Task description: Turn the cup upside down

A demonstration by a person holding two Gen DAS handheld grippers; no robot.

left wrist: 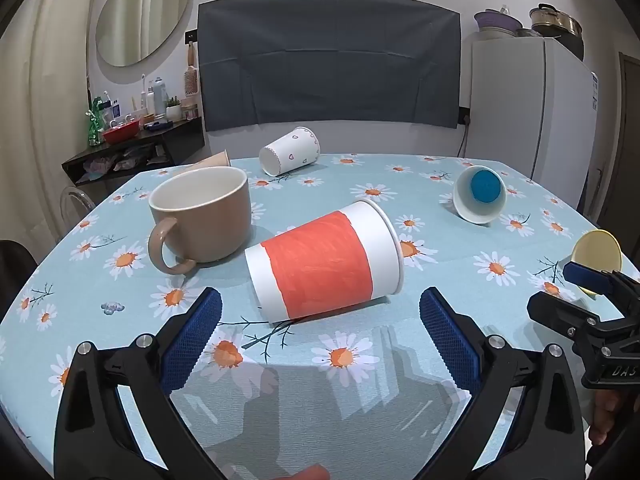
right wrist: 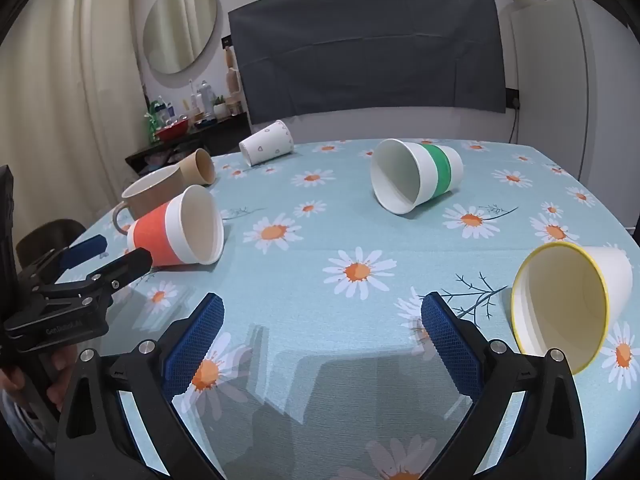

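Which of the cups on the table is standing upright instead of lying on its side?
Only the brown handled mug, standing mouth-up left of the orange-banded paper cup; every paper cup lies on its side.

The right tool point(right wrist: 322, 316) is held wide apart over the daisy-printed surface point(right wrist: 304, 280), gripping nothing. A yellow-rimmed cup point(right wrist: 568, 308) lies near right; an orange-banded cup point(right wrist: 180, 228) (on its side) lies left, beside the left tool point(right wrist: 96, 256).

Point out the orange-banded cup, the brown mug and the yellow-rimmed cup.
orange-banded cup point(left wrist: 320, 260), left wrist view, on its orange band
brown mug point(left wrist: 208, 224), left wrist view, on its outer wall
yellow-rimmed cup point(right wrist: 560, 312), right wrist view, inside its mouth
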